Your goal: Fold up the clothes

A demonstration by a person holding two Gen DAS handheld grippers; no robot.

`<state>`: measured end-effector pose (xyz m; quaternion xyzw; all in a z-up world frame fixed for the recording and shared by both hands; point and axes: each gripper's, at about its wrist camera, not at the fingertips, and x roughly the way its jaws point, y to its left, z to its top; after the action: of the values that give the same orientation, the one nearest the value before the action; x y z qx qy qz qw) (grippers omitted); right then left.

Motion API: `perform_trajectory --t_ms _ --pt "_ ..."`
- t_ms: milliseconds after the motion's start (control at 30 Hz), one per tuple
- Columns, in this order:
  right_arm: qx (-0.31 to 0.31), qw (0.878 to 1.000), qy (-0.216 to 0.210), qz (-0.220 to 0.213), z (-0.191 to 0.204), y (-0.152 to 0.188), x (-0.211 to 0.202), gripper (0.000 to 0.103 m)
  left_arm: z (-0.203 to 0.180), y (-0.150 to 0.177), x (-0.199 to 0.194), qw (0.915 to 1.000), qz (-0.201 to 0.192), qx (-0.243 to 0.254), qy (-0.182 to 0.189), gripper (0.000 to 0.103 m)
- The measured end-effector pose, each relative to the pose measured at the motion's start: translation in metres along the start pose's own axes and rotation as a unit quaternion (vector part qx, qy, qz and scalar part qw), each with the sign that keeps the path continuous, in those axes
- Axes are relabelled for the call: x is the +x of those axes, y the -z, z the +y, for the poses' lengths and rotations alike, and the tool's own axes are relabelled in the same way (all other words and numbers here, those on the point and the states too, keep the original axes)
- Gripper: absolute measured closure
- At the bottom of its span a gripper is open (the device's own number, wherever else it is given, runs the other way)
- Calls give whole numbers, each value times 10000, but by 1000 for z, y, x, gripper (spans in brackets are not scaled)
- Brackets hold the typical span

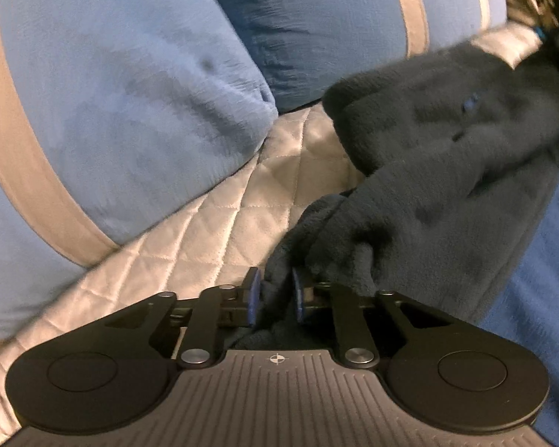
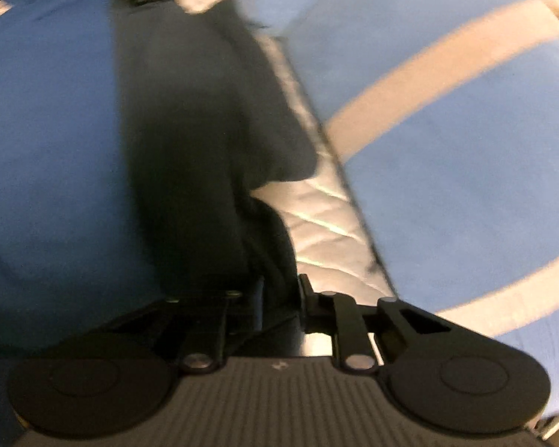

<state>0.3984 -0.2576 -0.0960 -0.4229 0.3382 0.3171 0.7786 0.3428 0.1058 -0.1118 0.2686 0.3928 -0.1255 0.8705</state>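
Right wrist view is motion-blurred; my right hand-held gripper [image 2: 281,294] is clamped on a dark fold, detail lost. My left hand-held gripper [image 1: 275,298] is pinched on the edge of one dark fleece garment [image 1: 447,156] (far end cut off), lying on the quilted bed cover [image 1: 220,219]. One blue striped blanket [image 1: 111,93] lies left.

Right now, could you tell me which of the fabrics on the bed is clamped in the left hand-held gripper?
The dark fleece garment: the left hand-held gripper is shut on its edge. The light-blue striped pillow and the quilted white cover lie beside it, ungripped.
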Motion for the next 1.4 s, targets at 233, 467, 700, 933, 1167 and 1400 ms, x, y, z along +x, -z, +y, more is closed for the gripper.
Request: perform_trajectory --t_ms 233,467,700,933,1167,1400 --pt "934 9945 480 17 -19 2 15 87 -16 -7 2 9899 7 1084 -913 91" --pt "1224 9916 371 178 -16 -3 29 58 -40 -10 -3 9790 -64 1646 -1204 91" --pt "1271 9917 -21 -182 -21 -15 28 45 -33 -12 4 9844 -68 1452 -988 86" --pt "1414 9886 -450 242 -26 -23 59 40 -28 -16 9 9849 39 1486 -886 89" --pt "1537 9878 -218 80 -18 -22 57 94 -19 -19 5 9723 145 1917 -1327 92" --pt "1526 9878 150 256 -15 -29 47 67 -19 -19 -1 9625 101 2255 -1506 78"
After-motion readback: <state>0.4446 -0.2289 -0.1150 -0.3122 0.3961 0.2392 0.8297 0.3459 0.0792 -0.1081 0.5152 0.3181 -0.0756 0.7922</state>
